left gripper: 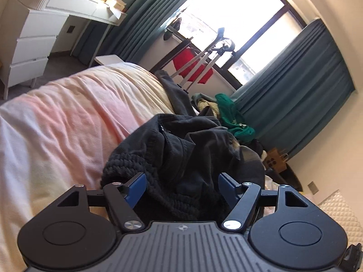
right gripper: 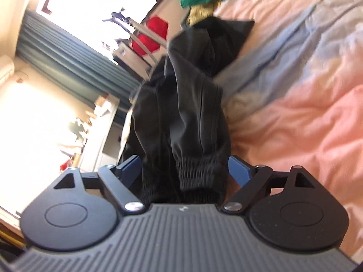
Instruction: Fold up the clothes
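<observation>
A: Start big. What carries everything?

B: The bed (left gripper: 74, 104), under a pink and pale blue cover. A pile of other clothes (left gripper: 229, 113), green and yellow among them, sits at its far edge toward the window.

A: And the piece being folded?

B: A pair of dark trousers (right gripper: 181, 104), lifted off the bed at the near end. Its long axis runs straight away from the right gripper (right gripper: 183, 170) toward the window, and the far end trails down onto the cover.

A: Which end is near?

B: In the right wrist view, a ribbed elastic cuff (right gripper: 199, 172) lies between the blue pads, so that end points back at the gripper. The left gripper (left gripper: 181, 185) has bunched dark cloth and a ribbed band (left gripper: 127, 163) in its gap.

A: Are they clamped?

B: Both sets of fingers stand fairly wide with cloth filling the space; I judge each as gripping the trousers, though pad contact is partly hidden.

A: Next move turns on?

B: Probably carrying the held ends along that long axis toward the far end.
</observation>
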Demonstrator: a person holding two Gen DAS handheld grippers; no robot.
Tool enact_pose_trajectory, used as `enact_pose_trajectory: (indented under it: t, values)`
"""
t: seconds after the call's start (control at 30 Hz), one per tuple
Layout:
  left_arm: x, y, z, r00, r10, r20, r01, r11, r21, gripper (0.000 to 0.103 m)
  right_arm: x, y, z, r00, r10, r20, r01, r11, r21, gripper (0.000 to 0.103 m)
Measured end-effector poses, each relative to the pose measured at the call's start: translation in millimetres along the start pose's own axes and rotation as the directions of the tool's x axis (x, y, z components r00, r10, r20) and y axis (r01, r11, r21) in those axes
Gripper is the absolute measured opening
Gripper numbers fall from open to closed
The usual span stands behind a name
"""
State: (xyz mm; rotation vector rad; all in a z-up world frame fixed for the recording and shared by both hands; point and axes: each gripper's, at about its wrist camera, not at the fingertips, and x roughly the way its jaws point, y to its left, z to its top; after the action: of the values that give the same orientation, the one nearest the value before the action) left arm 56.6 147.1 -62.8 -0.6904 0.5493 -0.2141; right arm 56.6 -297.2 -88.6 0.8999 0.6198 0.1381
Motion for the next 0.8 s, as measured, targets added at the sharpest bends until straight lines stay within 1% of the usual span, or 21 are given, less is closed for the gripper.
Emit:
enact_pose_trajectory:
  t: [0.03, 0.1, 0.2, 0.3, 0.4, 0.43, 0.47, 0.5, 0.53, 0.6, 0.7, 0.73, 0.8]
  values:
    - [4, -1, -1, 1.0, -0.023, -0.011, 0.023, 1.0, -0.015, 0.072, 0, 0, 3, 1.0, -0.007, 0.019, 0.007, 1.0, -0.001, 0.087]
    - [19, 6, -6, 0.998, -0.053, -0.042, 0.049, 0.995, -0.09, 0.072, 7, -6, 5, 0.999, -0.031, 0.015, 0.03, 0.999, 0.02, 0.088]
    - [43, 23, -11, 0.995, -0.046, -0.085, 0.027, 0.978, -0.207, 0.072, 26, -20, 6, 0.997, -0.061, -0.038, 0.063, 0.995, 0.077, 0.088]
    - [64, 37, -9, 0.996, -0.031, -0.078, 0.008, 0.961, -0.278, 0.071, 39, -29, 6, 0.995, -0.071, -0.073, 0.079, 0.99, 0.115, 0.088]
    - [84, 51, -7, 0.997, -0.016, -0.071, -0.009, 0.938, -0.346, 0.062, 49, -34, 7, 0.995, -0.055, -0.081, 0.065, 0.99, 0.128, 0.088]
    - [91, 56, -6, 0.998, -0.011, -0.069, -0.015, 0.929, -0.369, 0.05, 51, -34, 7, 0.996, -0.05, -0.079, 0.06, 0.99, 0.131, 0.088]
    - [94, 57, -3, 0.998, -0.021, -0.063, -0.004, 0.93, -0.368, 0.021, 54, -36, 7, 0.995, -0.051, -0.08, 0.061, 0.99, 0.129, 0.088]
    - [96, 58, 0, 0.998, -0.032, -0.056, 0.01, 0.931, -0.366, 0.01, 56, -36, 7, 0.996, -0.048, -0.081, 0.058, 0.99, 0.127, 0.088]
    - [94, 58, 3, 0.998, -0.043, -0.038, 0.026, 0.931, -0.363, 0.011, 58, -36, 6, 0.996, -0.043, -0.08, 0.053, 0.991, 0.124, 0.088]
    - [87, 58, 10, 0.997, -0.071, 0.006, 0.068, 0.931, -0.36, 0.011, 60, -36, 5, 0.996, -0.034, -0.078, 0.043, 0.992, 0.118, 0.088]
    - [67, 60, 22, 0.989, -0.122, 0.089, 0.147, 0.909, -0.389, 0.01, 63, -30, 3, 0.998, -0.004, -0.07, 0.011, 0.995, 0.103, 0.088]
    - [61, 62, 27, 0.988, -0.112, 0.106, 0.145, 0.909, -0.392, 0.01, 64, -27, 2, 0.998, 0.005, -0.066, 0.001, 0.996, 0.094, 0.088]
    - [57, 72, 33, 0.993, -0.035, 0.116, 0.079, 0.915, -0.397, 0.01, 66, -21, 1, 0.998, 0.023, -0.058, -0.018, 0.997, 0.076, 0.088]
